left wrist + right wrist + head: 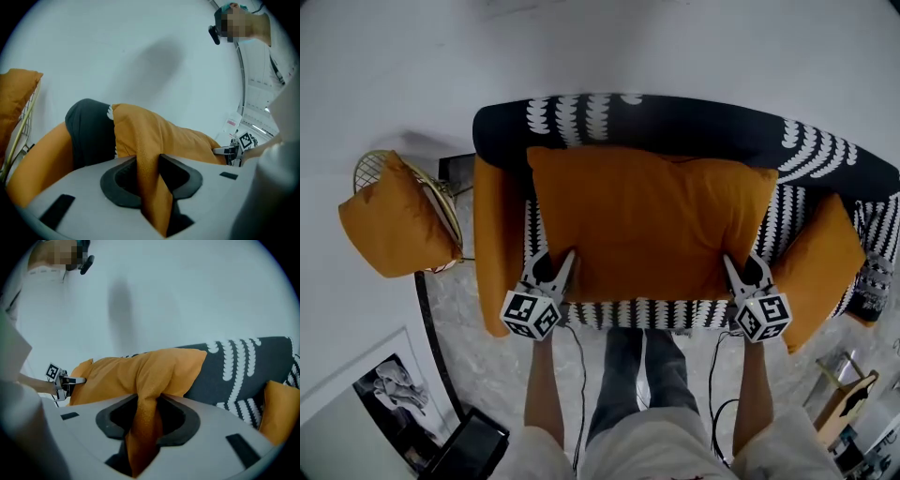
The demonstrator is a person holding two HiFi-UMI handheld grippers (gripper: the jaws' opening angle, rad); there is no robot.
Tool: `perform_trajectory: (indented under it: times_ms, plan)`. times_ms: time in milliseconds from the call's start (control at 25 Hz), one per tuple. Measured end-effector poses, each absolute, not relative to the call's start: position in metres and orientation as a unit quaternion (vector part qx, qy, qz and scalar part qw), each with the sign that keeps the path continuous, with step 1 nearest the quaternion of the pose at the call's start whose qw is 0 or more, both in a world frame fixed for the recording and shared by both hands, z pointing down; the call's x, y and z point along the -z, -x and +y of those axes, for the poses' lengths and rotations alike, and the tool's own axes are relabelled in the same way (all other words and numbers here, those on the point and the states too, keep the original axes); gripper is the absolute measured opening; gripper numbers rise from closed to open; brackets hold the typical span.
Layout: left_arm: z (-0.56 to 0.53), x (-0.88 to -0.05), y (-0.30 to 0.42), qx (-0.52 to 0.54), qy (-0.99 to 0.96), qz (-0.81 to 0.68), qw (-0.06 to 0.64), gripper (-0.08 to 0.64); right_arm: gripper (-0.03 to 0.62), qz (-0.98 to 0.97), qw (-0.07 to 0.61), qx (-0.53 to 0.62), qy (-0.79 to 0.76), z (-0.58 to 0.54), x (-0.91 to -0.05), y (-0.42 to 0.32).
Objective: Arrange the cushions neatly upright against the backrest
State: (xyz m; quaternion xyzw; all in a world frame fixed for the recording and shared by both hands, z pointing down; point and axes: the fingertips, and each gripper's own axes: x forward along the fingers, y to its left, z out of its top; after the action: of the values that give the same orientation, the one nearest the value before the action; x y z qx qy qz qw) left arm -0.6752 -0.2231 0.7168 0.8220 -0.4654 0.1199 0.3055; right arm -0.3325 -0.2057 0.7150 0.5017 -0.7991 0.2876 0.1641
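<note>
**Operator:** Report the state of each gripper.

**Inspector:** The left gripper is pinching a fold of orange fabric at the near left corner of the large cushion. In the left gripper view the fold runs straight down between the two jaws, which press on it from both sides. The right gripper pinches the near right corner in the same way, with the fabric bunched between its jaws.

**Operator:** Where is the large cushion relative to the grippers?

**Inspector:** It spans the full gap between them and extends away from both, toward the backrest of the sofa. Its near edge runs from one gripper to the other, above the front of the seat. Its far edge overlaps the backrest in the head view. Contact there cannot be confirmed.

**Operator:** And the other cushions?

**Inspector:** The left-end cushion stands on edge along the sofa's left end, just beside the left gripper. The right-end cushion lies tilted at the right end, just beside the right gripper. A fourth cushion sits in a wire chair, apart from the sofa.
</note>
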Motion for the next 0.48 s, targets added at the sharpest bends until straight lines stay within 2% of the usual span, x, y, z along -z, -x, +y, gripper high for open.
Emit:
perform_trajectory:
  times_ms: [280,480]
  plan:
    - [-0.303,-0.686,0.675,-0.090,-0.838,-0.477,0.251,0.140,0.153,-0.820,0.136,-0.239,-0.502,-0.280,-0.693,0.331]
    - [-0.312,-0.704,0.677,-0.095,-0.835,-0.472,0.265,0.149,0.163,-0.820,0.145,-0.253,-0.492,-0.285,-0.715,0.332]
